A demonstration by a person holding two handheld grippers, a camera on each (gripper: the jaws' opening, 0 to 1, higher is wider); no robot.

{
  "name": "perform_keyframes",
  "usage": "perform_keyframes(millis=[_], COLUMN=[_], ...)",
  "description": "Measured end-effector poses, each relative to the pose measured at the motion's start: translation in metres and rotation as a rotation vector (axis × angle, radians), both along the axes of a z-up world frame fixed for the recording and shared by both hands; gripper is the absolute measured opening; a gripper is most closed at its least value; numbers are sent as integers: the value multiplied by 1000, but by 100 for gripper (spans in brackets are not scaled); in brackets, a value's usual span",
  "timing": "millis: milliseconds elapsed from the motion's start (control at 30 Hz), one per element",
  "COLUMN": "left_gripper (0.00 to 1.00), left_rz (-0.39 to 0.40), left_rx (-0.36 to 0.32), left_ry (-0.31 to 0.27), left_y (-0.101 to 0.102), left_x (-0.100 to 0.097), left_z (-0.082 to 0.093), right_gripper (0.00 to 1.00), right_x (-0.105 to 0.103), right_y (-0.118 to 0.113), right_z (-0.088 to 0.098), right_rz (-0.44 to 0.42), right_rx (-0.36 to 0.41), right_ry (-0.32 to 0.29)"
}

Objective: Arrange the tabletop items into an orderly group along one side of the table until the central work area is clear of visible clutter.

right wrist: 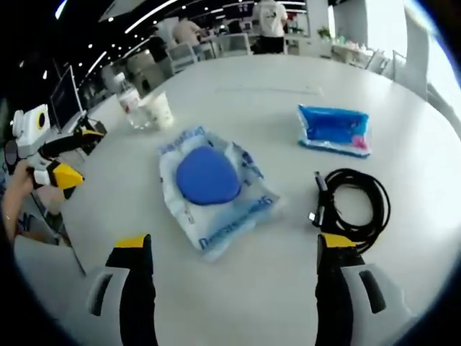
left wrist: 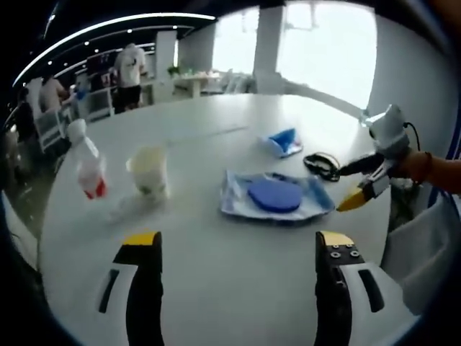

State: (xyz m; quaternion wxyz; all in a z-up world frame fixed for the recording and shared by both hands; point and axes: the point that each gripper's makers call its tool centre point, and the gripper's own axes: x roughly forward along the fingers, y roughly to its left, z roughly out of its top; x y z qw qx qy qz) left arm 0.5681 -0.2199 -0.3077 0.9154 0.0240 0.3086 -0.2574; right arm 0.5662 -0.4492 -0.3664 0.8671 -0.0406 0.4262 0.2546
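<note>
Nearest in the right gripper view, the right gripper [right wrist: 234, 249] is spread wide and holds nothing over the white table [right wrist: 274, 303]. A coiled black cable [right wrist: 358, 205] lies just beyond its right jaw; the clear plastic bag [right wrist: 216, 193] with a blue disc [right wrist: 207, 176] inside lies ahead between the jaws, its blue lettering too blurred to read. Farther off sit a blue packet [right wrist: 333, 130], a paper cup [right wrist: 160, 109] and a water bottle [right wrist: 129, 100]. In the left gripper view, the left gripper [left wrist: 239, 244] is likewise released and empty, with the bag beyond its jaws.
</note>
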Motion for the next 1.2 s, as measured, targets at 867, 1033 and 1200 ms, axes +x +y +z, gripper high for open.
perform_keyframes(millis=[867, 1033, 1200], left_gripper=[48, 44, 25], left_rz=[26, 0, -16], left_rx=[-42, -25, -44], left_ry=[37, 54, 113], left_y=[-14, -21, -29], left_x=[60, 66, 70], left_z=[-40, -48, -58], right_gripper=[51, 48, 45], right_x=[-2, -5, -7], right_y=[9, 14, 16], right_z=[-18, -23, -25], right_rz=[-67, -55, -42], right_rx=[46, 53, 46], right_ry=[19, 37, 36])
